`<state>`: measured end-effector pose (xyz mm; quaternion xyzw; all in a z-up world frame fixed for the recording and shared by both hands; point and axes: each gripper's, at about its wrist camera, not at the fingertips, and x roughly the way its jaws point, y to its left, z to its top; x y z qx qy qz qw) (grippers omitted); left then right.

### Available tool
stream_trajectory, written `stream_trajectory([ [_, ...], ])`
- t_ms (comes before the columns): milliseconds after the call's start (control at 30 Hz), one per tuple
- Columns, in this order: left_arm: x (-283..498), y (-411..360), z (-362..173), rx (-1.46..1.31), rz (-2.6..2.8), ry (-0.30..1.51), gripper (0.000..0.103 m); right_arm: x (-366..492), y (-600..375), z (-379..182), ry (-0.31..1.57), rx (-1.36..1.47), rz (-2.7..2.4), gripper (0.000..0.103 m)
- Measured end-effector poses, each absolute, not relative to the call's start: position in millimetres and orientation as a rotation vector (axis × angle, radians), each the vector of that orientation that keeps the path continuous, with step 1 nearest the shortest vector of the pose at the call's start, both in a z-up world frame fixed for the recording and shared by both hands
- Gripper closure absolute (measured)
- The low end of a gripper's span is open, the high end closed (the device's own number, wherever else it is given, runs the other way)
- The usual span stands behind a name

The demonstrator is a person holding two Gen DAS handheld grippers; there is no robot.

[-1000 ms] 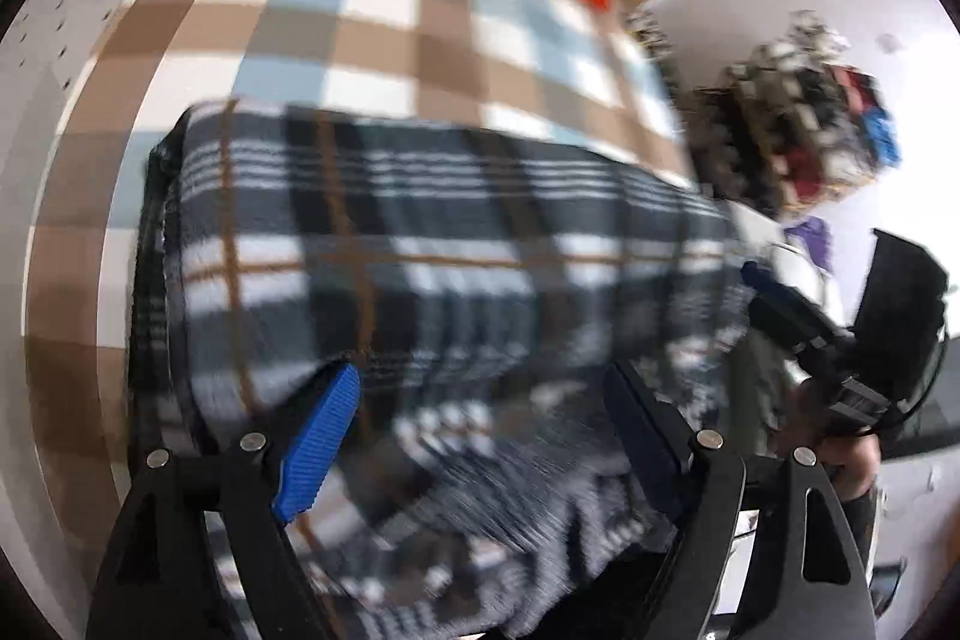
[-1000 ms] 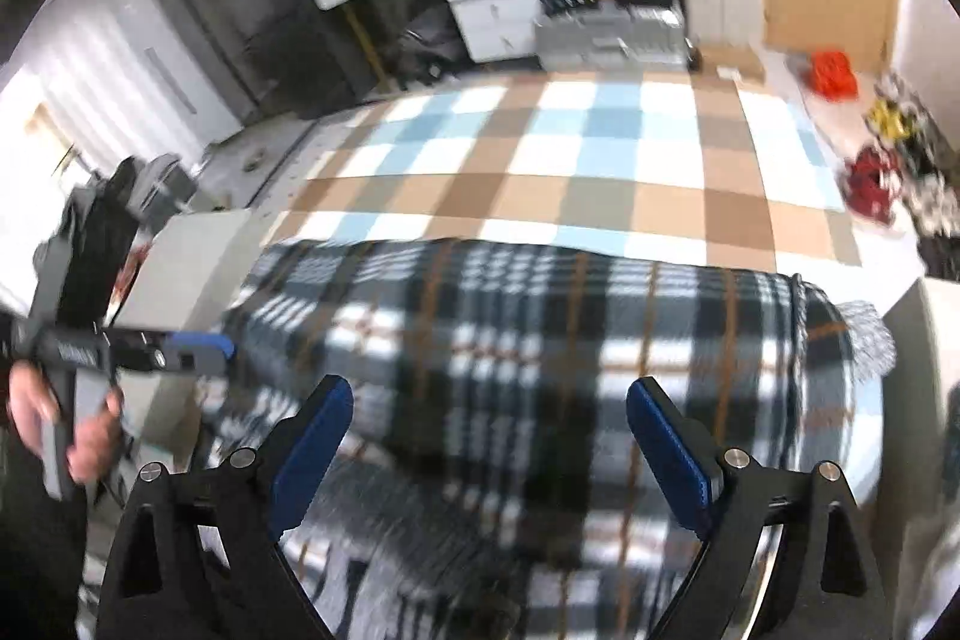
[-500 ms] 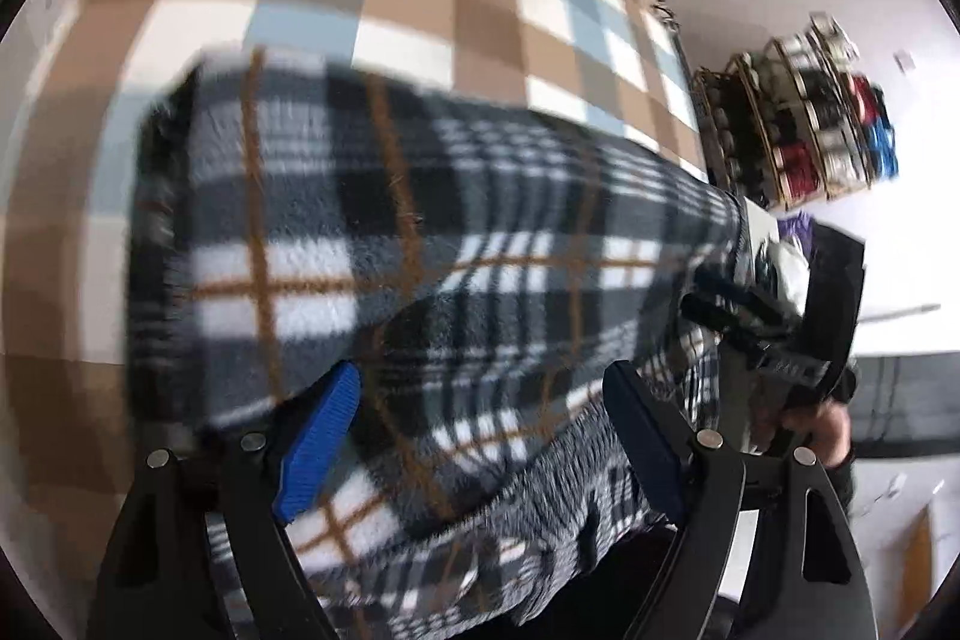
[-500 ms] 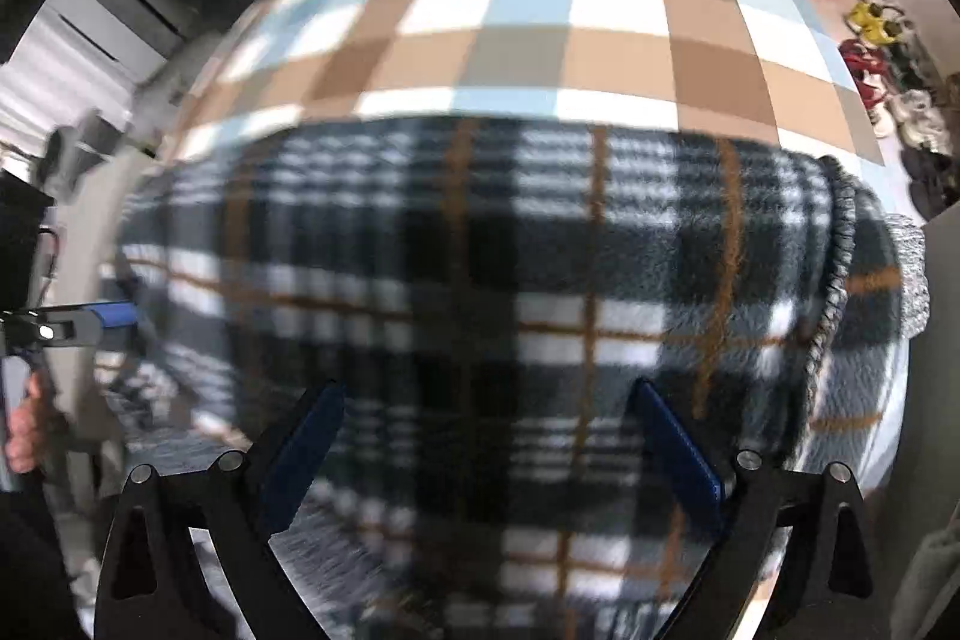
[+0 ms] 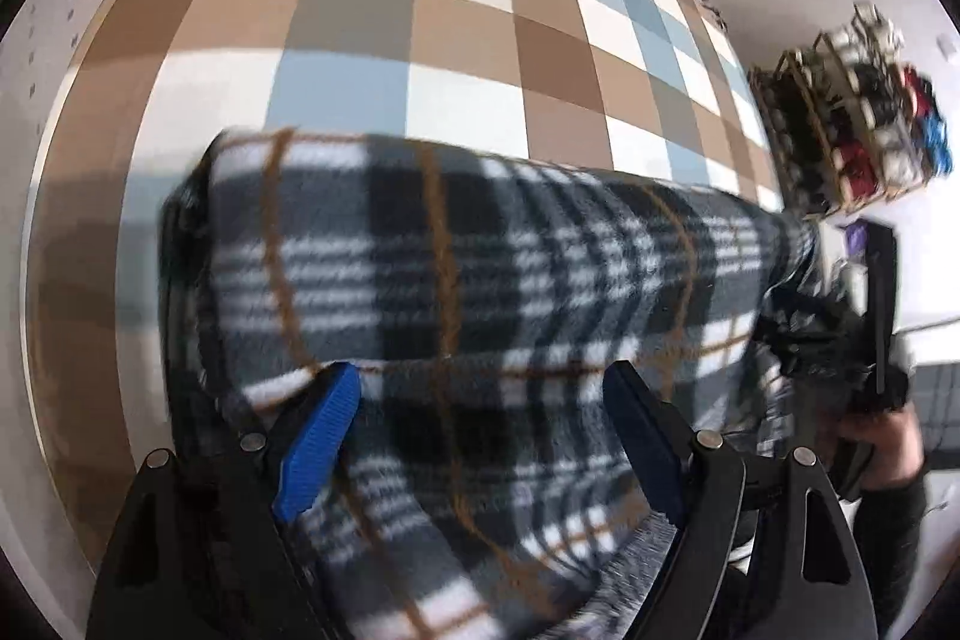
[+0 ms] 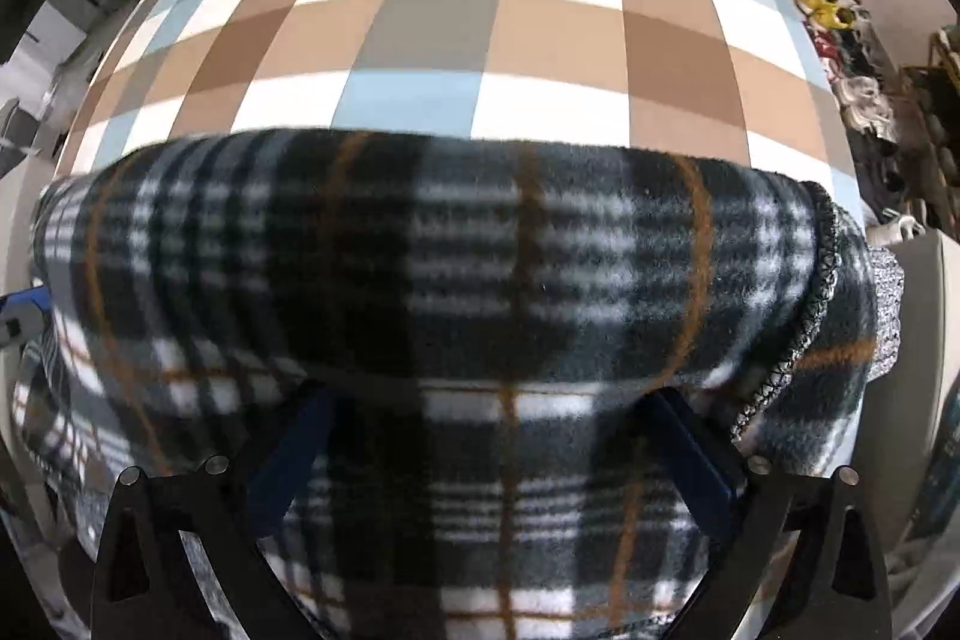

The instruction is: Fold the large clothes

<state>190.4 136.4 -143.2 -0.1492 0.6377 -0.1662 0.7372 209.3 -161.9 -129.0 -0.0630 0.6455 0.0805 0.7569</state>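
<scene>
Fleece plaid blanket lies folded on the checked bedspread; left gripper wide, right gripper opening, both empty. Grabbing one layer could undo the fold.

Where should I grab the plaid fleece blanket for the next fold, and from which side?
Take the plaid fleece blanket at its stitched right edge, coming from above on the right. The layers stack there, so one pinch probably catches them all; the middle is a broad, rounded bulge.

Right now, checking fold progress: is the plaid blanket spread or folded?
Folded: the plaid blanket lies doubled, an upper layer over a lower one, on the checked cover.
</scene>
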Motion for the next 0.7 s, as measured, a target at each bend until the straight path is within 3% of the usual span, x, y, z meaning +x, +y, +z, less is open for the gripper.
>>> stream_trajectory([
  [533,287,103,-149,-0.214,-0.295,1.398,0.022,267,-171,-123,1.253,-0.082,0.172,0.0],
  [700,252,104,-140,-0.196,-0.315,1.366,0.02,256,-168,-113,1.182,-0.056,0.223,0.0],
])
